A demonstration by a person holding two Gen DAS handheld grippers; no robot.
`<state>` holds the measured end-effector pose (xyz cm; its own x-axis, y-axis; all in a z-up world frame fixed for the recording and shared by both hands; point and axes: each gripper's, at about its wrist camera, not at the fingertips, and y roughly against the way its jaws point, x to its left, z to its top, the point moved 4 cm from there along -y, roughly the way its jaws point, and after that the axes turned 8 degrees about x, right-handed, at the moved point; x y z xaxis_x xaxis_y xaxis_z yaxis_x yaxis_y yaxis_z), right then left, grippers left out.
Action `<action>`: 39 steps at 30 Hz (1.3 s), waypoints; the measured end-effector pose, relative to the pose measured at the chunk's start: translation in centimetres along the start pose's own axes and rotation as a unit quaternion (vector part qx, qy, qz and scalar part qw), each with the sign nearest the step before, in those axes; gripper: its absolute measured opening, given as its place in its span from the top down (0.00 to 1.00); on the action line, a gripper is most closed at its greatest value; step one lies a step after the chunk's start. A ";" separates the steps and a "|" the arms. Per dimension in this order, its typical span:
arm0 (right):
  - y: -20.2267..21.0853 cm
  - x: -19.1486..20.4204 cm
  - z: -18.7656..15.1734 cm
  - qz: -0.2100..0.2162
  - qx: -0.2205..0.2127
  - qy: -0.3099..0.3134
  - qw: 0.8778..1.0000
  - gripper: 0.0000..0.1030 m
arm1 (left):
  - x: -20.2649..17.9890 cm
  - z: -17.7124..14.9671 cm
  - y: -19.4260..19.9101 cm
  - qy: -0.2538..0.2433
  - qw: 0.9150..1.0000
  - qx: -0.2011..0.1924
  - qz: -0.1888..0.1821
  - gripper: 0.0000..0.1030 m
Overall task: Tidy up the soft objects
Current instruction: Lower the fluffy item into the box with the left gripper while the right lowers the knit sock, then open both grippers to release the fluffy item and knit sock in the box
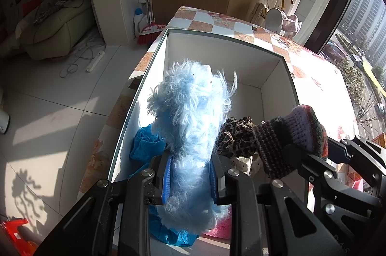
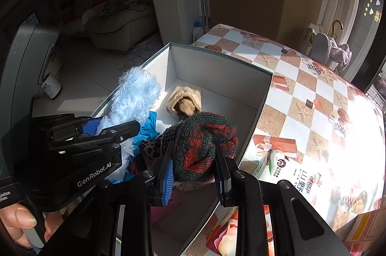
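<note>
My left gripper (image 1: 190,180) is shut on a fluffy light-blue soft item (image 1: 193,116) and holds it over the near part of a white open box (image 1: 217,51). The same item shows in the right wrist view (image 2: 135,99). My right gripper (image 2: 194,174) is shut on a red and dark-green knitted item (image 2: 202,142), also over the box (image 2: 217,63); the left wrist view shows it at the right (image 1: 296,133). In the box lie a blue cloth (image 1: 144,142), a leopard-print item (image 1: 237,135), something pink (image 1: 219,229) and a beige knitted item (image 2: 185,99).
The box stands on a table with a checkered orange and white cloth (image 2: 301,92). A tissue pack (image 2: 289,171) lies right of the box. A white mug (image 2: 51,86) stands on the floor at the left. A red broom (image 1: 149,31) leans by the wall.
</note>
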<state>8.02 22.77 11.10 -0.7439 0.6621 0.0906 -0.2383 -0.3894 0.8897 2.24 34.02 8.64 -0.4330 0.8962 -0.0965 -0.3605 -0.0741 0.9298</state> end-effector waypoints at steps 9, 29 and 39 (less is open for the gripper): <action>0.4 0.0 0.0 -0.001 -0.004 -0.003 1.000 0.71 | -0.5 -0.1 0.4 -0.007 1.000 -0.005 0.004 0.73; -1.0 -0.3 0.6 0.009 0.044 -0.004 0.999 0.71 | -0.9 -1.0 -0.4 -0.032 0.999 0.024 0.025 0.73; 0.1 -0.1 2.1 0.028 0.029 -0.011 0.999 0.52 | -0.4 -0.6 1.1 -0.030 0.999 0.002 0.019 0.32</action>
<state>9.40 24.08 12.11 -0.7411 0.6543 0.1502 -0.1590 -0.3884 0.9077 1.56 33.29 9.51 -0.3956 0.9175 -0.0398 -0.3410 -0.1066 0.9340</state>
